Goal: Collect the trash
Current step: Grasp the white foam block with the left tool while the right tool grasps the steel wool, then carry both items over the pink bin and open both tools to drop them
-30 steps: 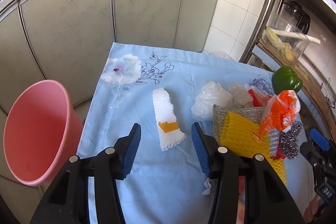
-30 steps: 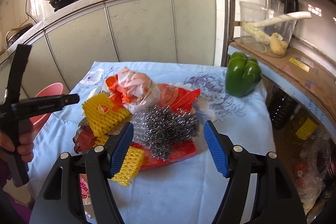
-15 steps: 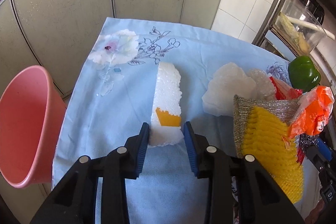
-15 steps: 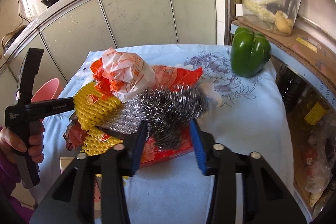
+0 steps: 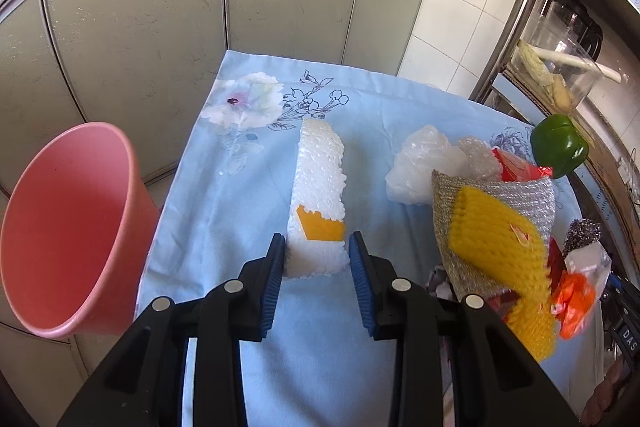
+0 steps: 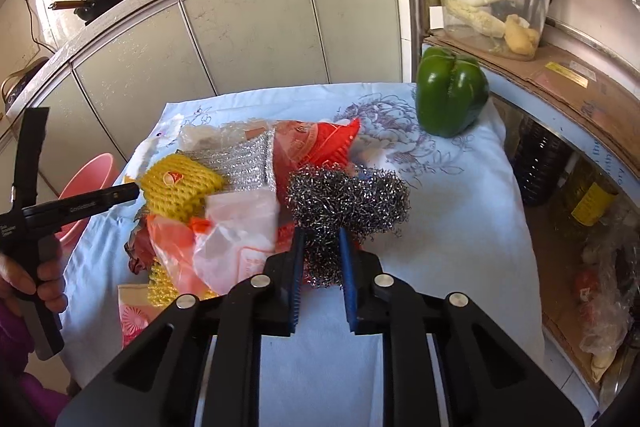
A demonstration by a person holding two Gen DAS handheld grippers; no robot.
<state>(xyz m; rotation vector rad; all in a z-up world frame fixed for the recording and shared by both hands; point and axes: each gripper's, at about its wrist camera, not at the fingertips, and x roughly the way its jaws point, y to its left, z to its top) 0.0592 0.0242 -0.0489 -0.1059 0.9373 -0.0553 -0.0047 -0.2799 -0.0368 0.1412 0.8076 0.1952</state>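
On the blue cloth, gone from wide-open hovering a second ago to two bites. With the left gripper, about half closed onto the near end of the white foam strip, flat on the cloth near the pink bin; with the right gripper, closing yet, jaws nearly together, deep into the steel wool ball at the edge of the trash heap. Means both pieces probably ready for lifting toward the bin, with the heap left for later rounds.

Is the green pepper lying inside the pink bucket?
No, the green pepper stands on the blue tablecloth at the far corner, while the pink bucket sits off the table's other side.
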